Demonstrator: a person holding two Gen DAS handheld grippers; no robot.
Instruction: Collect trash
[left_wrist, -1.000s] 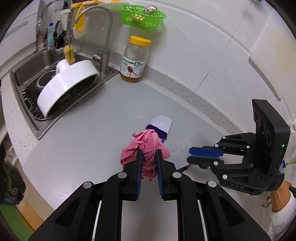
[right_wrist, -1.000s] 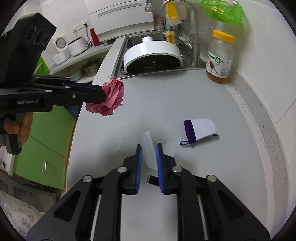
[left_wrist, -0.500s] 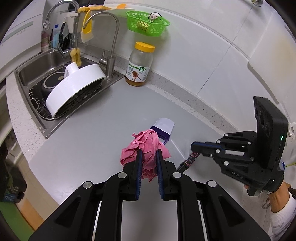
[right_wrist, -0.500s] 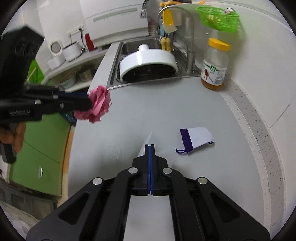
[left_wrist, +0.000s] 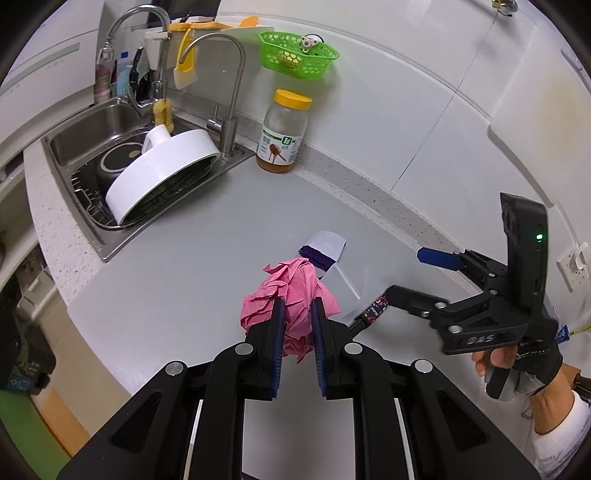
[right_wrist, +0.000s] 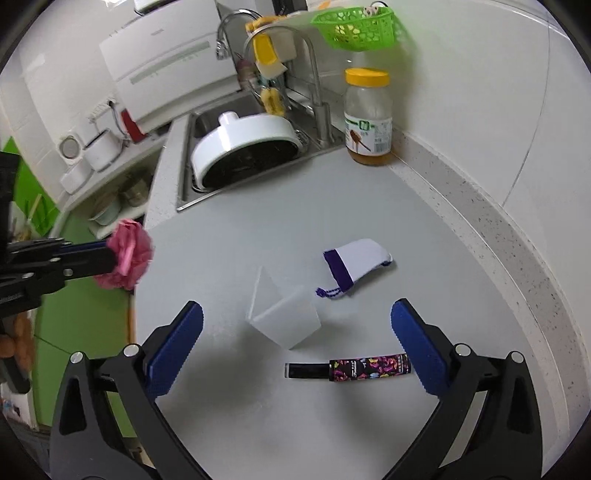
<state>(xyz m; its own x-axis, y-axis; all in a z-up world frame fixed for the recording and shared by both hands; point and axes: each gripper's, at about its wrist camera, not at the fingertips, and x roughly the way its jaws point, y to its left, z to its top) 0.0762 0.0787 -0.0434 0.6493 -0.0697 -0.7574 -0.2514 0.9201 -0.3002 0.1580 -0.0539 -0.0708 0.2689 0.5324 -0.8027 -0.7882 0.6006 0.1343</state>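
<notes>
Since half a second ago the right gripper (right_wrist: 295, 339) has gone from fingers pressed together to spread wide, and the clear plastic piece (right_wrist: 282, 314) it pinched now sits loose on the tabletop (right_wrist: 258, 229).

Left wrist view: the left gripper (left_wrist: 297, 332), at lower centre, has its fingers narrowed on a crumpled pink paper ball (left_wrist: 291, 299), lifted off the grey surface, probably so it can be carried off as trash. Just behind the ball lies a white pouch with a purple band (left_wrist: 325, 249). At right, the other gripper's blue pads stand well apart above a patterned tube (left_wrist: 375, 308).

Right wrist view: the open fingers frame the lower half of the picture, with the folded plastic between them at centre and the tube (right_wrist: 365, 369) lying near the right pad. The pouch (right_wrist: 356, 267) rests beyond, right of centre. At the left edge the pink ball (right_wrist: 127, 258) hangs past the tabletop's rim. Judging by the wide spread, a fresh grasp is being set up.
</notes>
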